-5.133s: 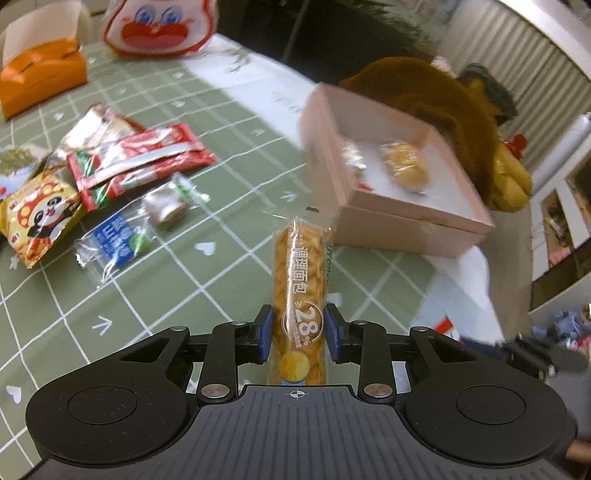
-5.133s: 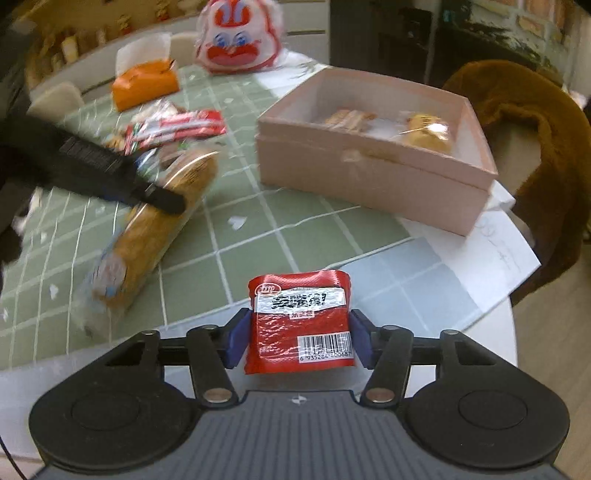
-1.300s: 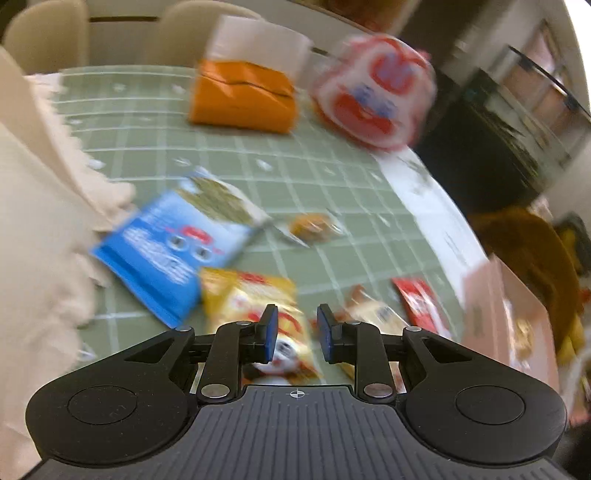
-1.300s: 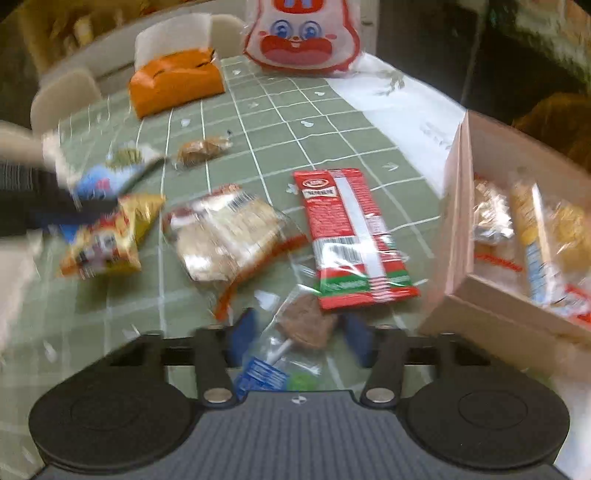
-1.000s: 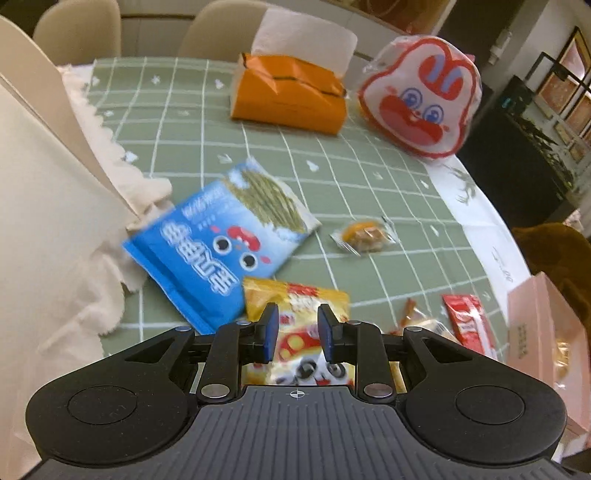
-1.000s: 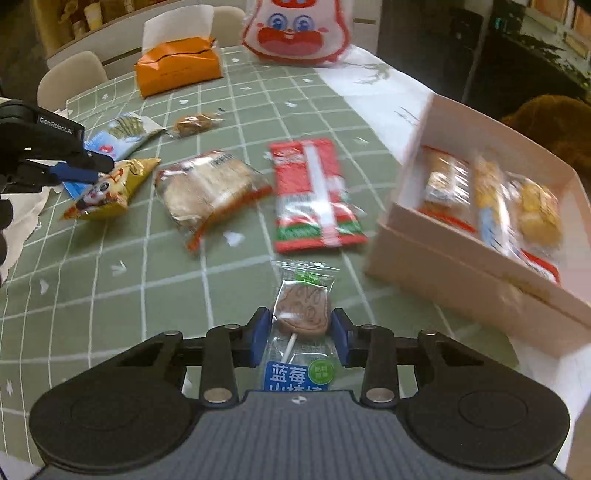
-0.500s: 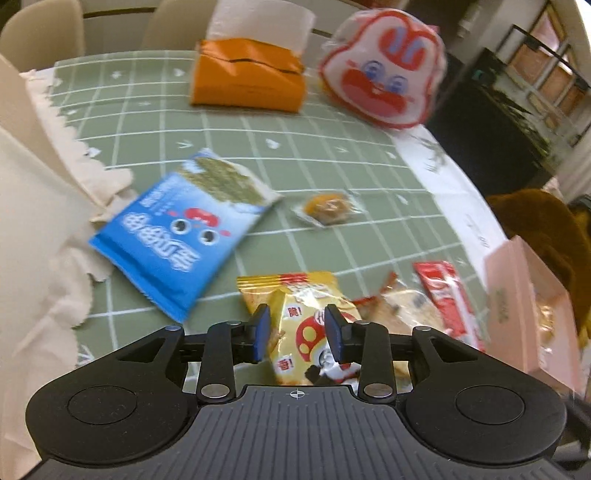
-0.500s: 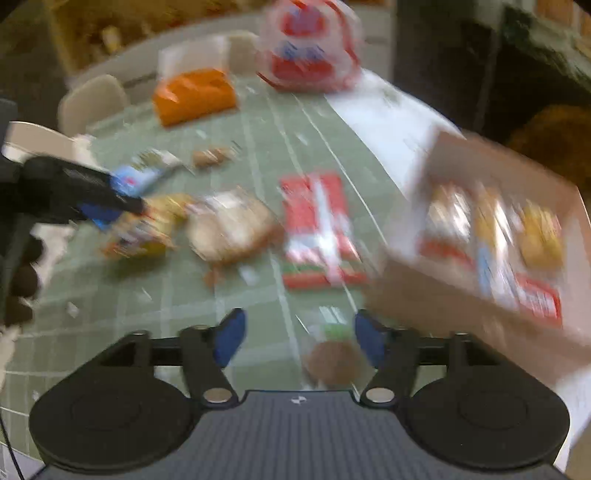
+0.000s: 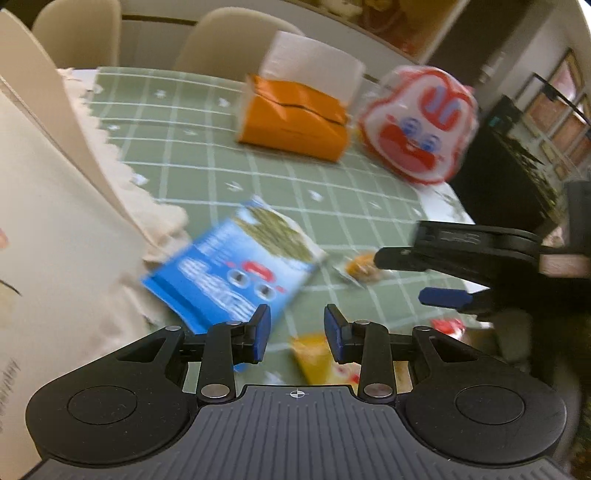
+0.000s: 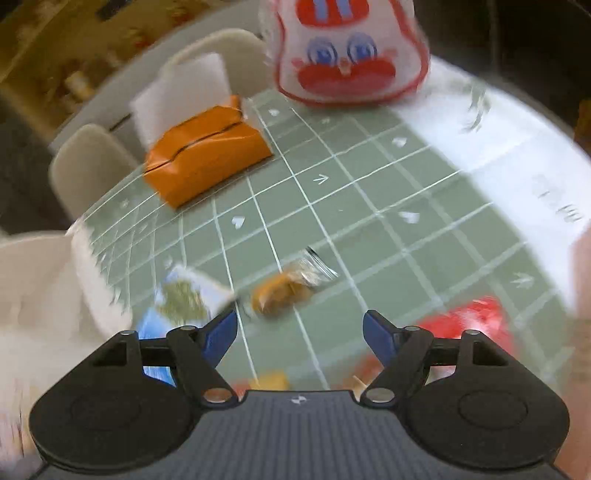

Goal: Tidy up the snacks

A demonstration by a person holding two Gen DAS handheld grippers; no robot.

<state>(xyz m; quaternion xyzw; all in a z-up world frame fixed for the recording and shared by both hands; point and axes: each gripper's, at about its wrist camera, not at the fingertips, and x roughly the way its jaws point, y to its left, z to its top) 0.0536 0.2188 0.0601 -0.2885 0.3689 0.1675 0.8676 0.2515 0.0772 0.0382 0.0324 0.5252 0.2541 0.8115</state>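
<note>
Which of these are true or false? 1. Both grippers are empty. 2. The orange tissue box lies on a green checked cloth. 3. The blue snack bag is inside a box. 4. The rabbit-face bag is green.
1. True: the left gripper and the right gripper have open fingers with nothing between them.
2. True: the orange tissue box lies on the green checked cloth.
3. False: the blue snack bag lies flat on the cloth.
4. False: the rabbit-face bag is red and white.

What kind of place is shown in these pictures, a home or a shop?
Most likely a dining area in a home: a table under a green grid tablecloth, cream dining chairs behind it, and an orange tissue box beside a rabbit-face bag.
</note>
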